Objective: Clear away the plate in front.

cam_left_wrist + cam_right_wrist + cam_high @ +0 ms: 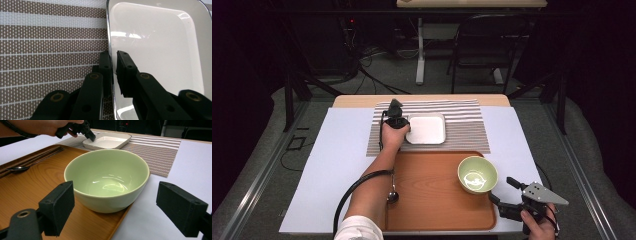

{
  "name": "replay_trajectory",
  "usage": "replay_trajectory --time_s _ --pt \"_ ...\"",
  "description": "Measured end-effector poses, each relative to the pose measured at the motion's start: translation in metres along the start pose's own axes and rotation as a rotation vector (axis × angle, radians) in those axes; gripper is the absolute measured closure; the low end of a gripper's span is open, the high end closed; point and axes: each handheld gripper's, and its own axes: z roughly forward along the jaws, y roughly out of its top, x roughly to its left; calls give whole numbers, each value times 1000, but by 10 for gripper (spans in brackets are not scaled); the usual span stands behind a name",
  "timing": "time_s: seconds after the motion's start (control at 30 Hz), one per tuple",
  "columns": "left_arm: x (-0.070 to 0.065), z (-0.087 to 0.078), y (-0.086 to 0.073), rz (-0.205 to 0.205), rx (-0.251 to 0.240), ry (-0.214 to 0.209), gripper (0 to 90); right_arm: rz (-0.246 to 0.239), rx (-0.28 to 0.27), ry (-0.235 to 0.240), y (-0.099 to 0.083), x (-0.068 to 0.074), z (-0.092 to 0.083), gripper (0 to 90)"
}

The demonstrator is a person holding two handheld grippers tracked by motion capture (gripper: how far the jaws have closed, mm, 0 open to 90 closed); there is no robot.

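Note:
A white square plate (427, 129) lies on a brown striped placemat (467, 131). My left gripper (405, 128) is at the plate's left edge. In the left gripper view its jaws (113, 56) straddle the plate's rim (110, 37), one pad outside over the placemat (50, 50) and one inside, closed tight on it. A pale green bowl (477, 174) stands at the right end of a wooden tray (432, 205). My right gripper (501, 189) sits just behind the bowl, open; the bowl (107, 177) is ahead of the pads, apart from them.
A spoon (392, 196) and dark, thin utensils (42, 155) lie at the tray's left side. A white sheet (342, 160) covers the tabletop around the tray and placemat. Beyond the table stand a chair (484, 45) and cables on the floor.

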Motion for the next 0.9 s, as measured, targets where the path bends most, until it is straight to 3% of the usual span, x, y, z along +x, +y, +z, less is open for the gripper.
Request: replay_trajectory --time_s 0.17,0.5,0.9 --pt "1 0 2 -30 7 1 873 -1 -3 1 0 0 0 146" --pt "7 -2 1 -118 -13 -68 890 -1 2 -3 0 0 1 146" --pt "9 -13 -1 -159 -24 -85 890 0 2 -1 0 0 0 146"
